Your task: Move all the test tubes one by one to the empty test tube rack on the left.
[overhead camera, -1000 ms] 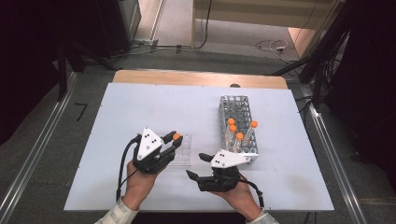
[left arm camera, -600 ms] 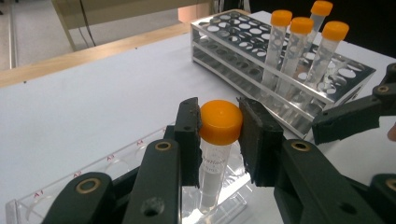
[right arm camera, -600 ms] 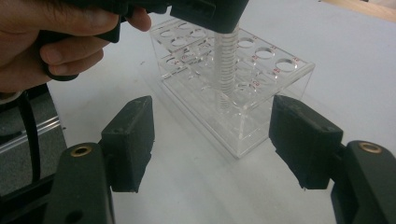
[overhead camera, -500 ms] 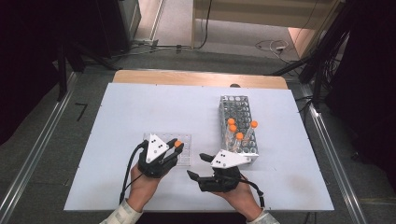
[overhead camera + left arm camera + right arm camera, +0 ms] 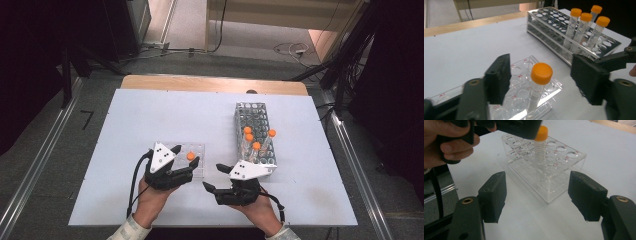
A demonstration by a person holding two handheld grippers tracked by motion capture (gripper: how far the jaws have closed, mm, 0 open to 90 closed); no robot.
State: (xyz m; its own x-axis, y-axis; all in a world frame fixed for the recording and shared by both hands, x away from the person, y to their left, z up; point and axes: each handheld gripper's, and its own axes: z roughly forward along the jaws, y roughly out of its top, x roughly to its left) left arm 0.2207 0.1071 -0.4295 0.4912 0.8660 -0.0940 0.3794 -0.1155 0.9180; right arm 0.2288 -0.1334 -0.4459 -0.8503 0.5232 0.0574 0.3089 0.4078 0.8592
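Now left gripper (image 5: 541, 80) fingers just opened, tube (image 5: 537, 85) standing in clear rack (image 5: 549, 98).

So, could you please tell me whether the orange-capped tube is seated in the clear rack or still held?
Seated: the orange-capped tube stands upright in a well of the clear rack, and the left tongs have just been opening, pads clear of it.
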